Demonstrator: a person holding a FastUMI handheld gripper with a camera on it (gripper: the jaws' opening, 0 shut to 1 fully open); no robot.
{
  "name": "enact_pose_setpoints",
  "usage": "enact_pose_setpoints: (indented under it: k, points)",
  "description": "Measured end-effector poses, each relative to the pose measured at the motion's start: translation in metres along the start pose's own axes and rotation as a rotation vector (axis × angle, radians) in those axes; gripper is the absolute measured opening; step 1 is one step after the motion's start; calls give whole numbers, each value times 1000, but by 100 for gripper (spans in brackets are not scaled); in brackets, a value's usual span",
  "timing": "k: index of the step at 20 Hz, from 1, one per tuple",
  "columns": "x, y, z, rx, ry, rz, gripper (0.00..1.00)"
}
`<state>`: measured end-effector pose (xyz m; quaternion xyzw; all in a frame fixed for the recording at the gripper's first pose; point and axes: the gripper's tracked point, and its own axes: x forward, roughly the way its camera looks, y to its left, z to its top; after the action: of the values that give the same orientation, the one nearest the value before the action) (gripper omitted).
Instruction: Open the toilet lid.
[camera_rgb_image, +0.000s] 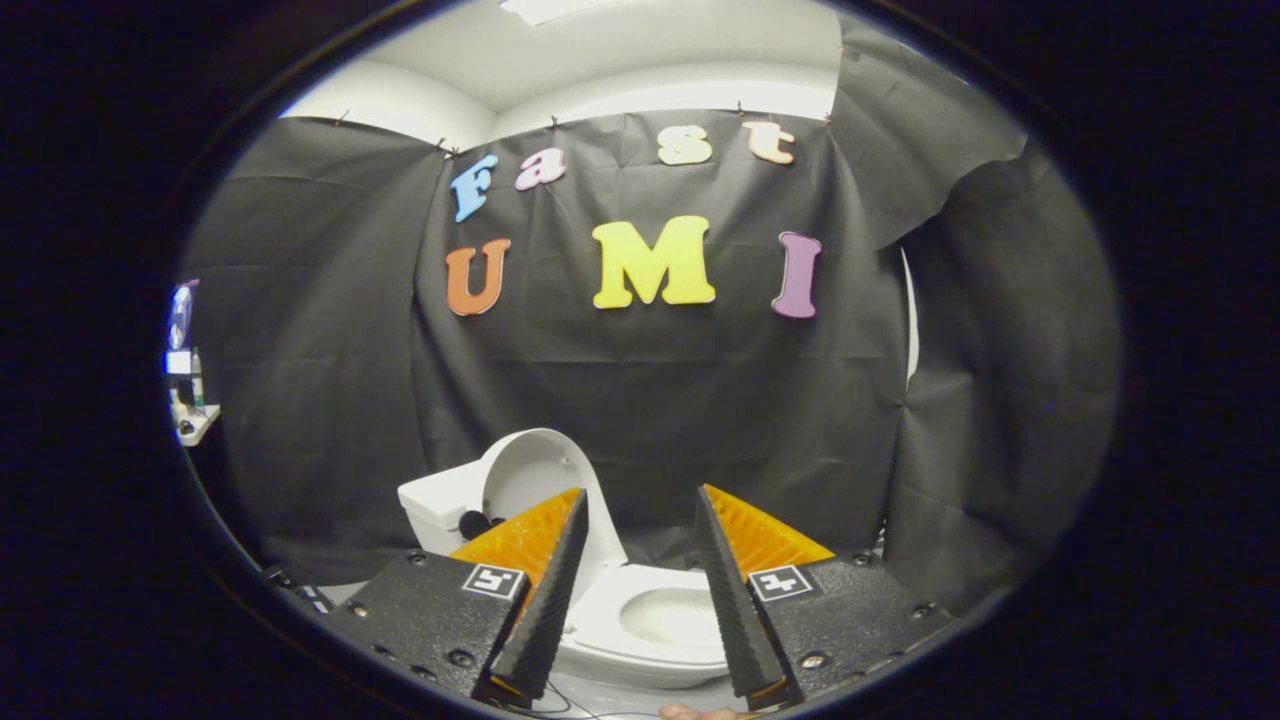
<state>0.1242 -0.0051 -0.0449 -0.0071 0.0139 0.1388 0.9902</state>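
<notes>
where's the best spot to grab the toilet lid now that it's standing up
Probably the lid's rounded top edge, coming from the bowl side: it stands upright against the tank, so only that thin rim is free. The gripper is open, holding nothing.

Black cloth wall (640, 400) hangs in creased panels behind the scene, clipped along its top edge. A separate cloth panel (1000, 400) on the right overlaps it, leaving a narrow white gap. White ceiling (620, 60) above, with a bright light fixture (550, 8). Far left, a small white shelf (192, 420) holding small items.
</notes>
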Motion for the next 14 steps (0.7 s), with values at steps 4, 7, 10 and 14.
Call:
enact_pose_setpoints:
  k: [4, 7, 10, 14]
  points:
    - [-7, -21, -3, 10, -7, -37, 68]
    - [-11, -31, -14, 51, 19, -55, 68]
    - [-16, -52, -23, 60, 26, -120, 68]
    - [-28, -72, -36, 70, 36, -168, 68]
